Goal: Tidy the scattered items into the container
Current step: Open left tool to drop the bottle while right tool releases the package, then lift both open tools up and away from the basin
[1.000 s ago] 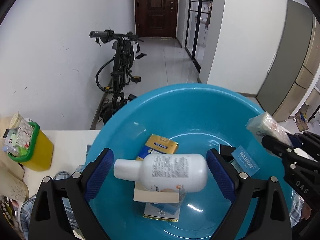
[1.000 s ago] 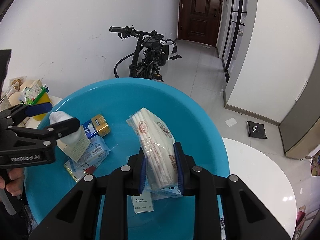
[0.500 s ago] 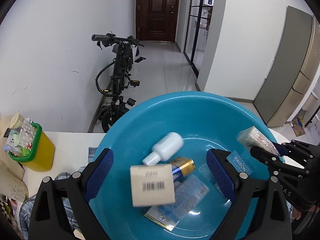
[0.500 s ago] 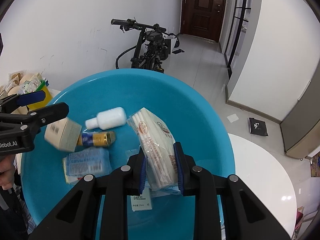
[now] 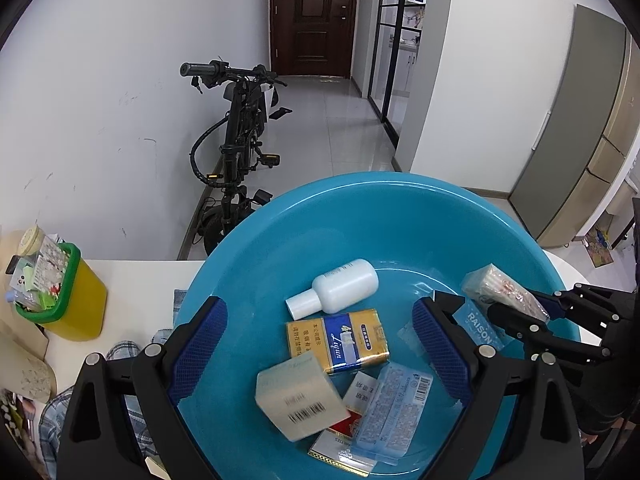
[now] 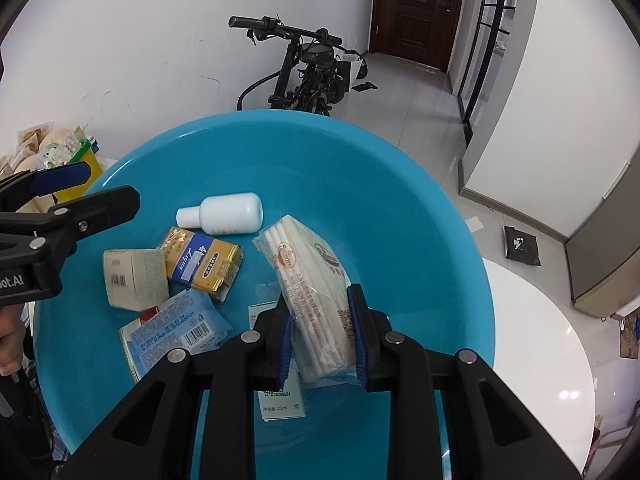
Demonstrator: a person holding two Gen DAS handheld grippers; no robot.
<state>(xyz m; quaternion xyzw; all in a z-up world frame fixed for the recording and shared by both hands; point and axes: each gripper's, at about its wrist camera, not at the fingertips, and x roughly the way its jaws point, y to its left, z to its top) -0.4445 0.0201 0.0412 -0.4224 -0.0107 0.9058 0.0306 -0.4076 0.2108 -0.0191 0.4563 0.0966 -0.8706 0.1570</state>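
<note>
Right gripper (image 6: pixel 320 332) clamps straw packet (image 6: pixel 316 280) above blue basin (image 6: pixel 440 240); left gripper (image 5: pixel 320 356) spread, empty; released high, packet may bounce out

A white table (image 5: pixel 132 280) carries everything; its round glossy edge (image 6: pixel 560 340) shows to the right of the right gripper (image 6: pixel 320 332). Directly on it, under and ahead of both grippers, sits a blue basin (image 5: pixel 400 208), which fills most of the tabletop in view. To the left of the left gripper (image 5: pixel 320 344), well apart from it, a yellow bin with a green rim (image 5: pixel 76 300) stands on the table, stuffed with packets. Just beside that gripper's left finger a plaid cloth (image 5: pixel 120 354) lies on the surface, running under the basin's edge. Pale paper bags (image 5: pixel 24 364) rest at the far left.
</note>
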